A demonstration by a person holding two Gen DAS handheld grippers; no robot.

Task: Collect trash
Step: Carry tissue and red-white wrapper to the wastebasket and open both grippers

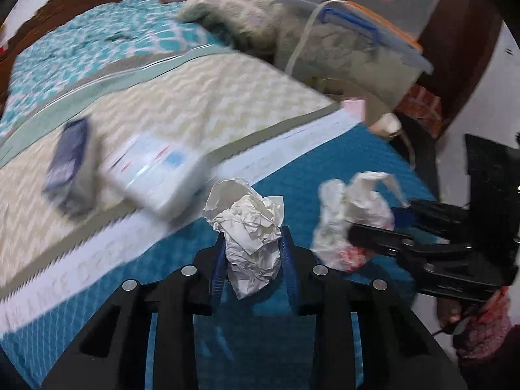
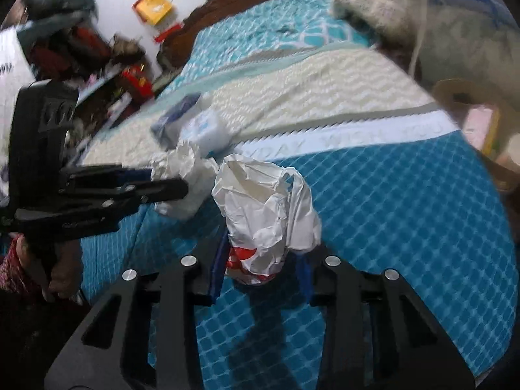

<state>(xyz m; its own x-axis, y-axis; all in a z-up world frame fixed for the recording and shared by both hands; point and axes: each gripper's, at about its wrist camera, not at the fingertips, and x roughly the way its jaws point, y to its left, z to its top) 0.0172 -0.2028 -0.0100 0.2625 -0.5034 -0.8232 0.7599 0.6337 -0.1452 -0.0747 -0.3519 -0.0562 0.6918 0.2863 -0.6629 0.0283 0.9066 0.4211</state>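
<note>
Bed (image 1: pixel 325 169) at frame centre: left tongs (image 1: pixel 252 256) pinch light crumpled paper (image 1: pixel 250 227), right tongs (image 2: pixel 260 260) pinch a soft plastic bag (image 2: pixel 263 208), both crushable, best gripped mid-bulk.

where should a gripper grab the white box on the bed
Across its short sides. The white box lies flat on the cream blanket, next to a dark blue pack, so come from above and from the teal side, where both full grippers are. Blur hides its edges.

I see a teal quilted blanket (image 2: pixel 406 214) nearest me, a white box (image 1: pixel 156 175) and dark blue box (image 1: pixel 68 165) further left, and clear storage bins (image 1: pixel 360 52) far right.
</note>
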